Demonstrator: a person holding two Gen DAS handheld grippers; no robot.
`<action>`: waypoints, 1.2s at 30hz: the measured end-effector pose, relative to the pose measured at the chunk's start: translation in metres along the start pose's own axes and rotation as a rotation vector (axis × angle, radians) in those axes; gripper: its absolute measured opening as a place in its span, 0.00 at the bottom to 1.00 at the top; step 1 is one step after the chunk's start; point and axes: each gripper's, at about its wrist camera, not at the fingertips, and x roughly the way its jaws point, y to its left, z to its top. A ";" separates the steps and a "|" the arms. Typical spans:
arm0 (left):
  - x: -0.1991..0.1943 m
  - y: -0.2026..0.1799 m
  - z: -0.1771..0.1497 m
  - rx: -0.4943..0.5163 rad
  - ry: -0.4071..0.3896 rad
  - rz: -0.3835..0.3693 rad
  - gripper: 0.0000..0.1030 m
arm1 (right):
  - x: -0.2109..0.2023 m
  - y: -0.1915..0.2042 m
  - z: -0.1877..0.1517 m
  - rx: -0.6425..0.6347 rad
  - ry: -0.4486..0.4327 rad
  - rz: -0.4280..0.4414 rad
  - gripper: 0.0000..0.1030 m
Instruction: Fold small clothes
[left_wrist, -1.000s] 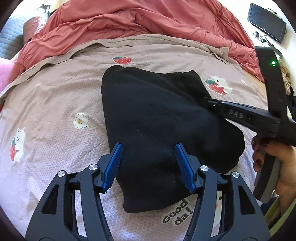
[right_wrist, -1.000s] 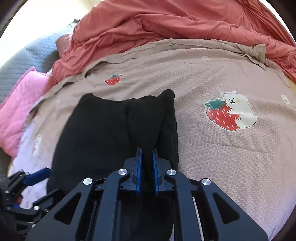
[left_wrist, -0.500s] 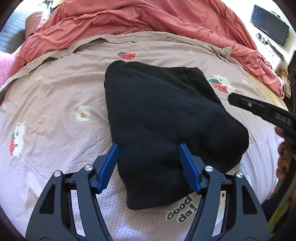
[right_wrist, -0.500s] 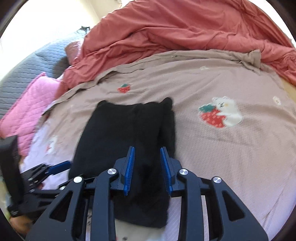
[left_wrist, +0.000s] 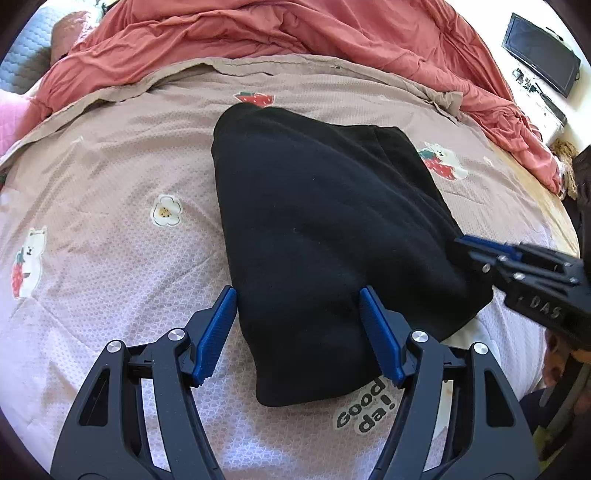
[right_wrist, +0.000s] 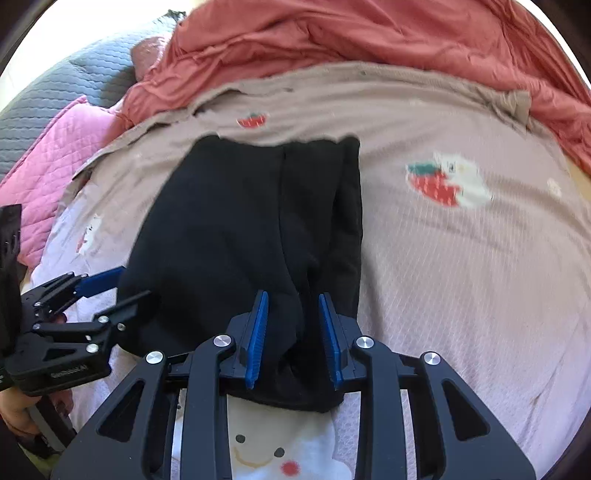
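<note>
A black folded garment (left_wrist: 317, 221) lies flat on the pinkish printed bedsheet (left_wrist: 110, 229). My left gripper (left_wrist: 299, 332) is open, its blue fingers straddling the garment's near end just above it. My right gripper (right_wrist: 293, 336) is open, its jaws a hand's width apart over the garment's near right edge (right_wrist: 258, 229), with a ridge of cloth between them. The right gripper also shows at the right edge of the left wrist view (left_wrist: 524, 269), and the left gripper at the left of the right wrist view (right_wrist: 74, 310).
A rumpled red duvet (left_wrist: 258, 33) is heaped along the far side of the bed. A pink quilted pillow (right_wrist: 55, 155) and a grey quilt (right_wrist: 66, 88) lie at the far left. A dark monitor (left_wrist: 539, 55) stands at the far right beyond the bed.
My right gripper has opened and let go of the garment fold it pinched, then backed off to the near edge. My left gripper stayed open over the garment.
</note>
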 end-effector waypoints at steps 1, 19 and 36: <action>0.000 0.000 0.000 -0.001 0.000 -0.001 0.60 | 0.002 0.000 -0.002 0.005 0.002 0.002 0.26; 0.000 0.006 -0.002 -0.024 0.023 -0.016 0.60 | -0.009 -0.016 -0.010 0.138 -0.067 0.047 0.44; 0.009 0.031 -0.010 -0.139 0.073 -0.092 0.72 | 0.006 -0.032 -0.023 0.253 0.017 0.092 0.73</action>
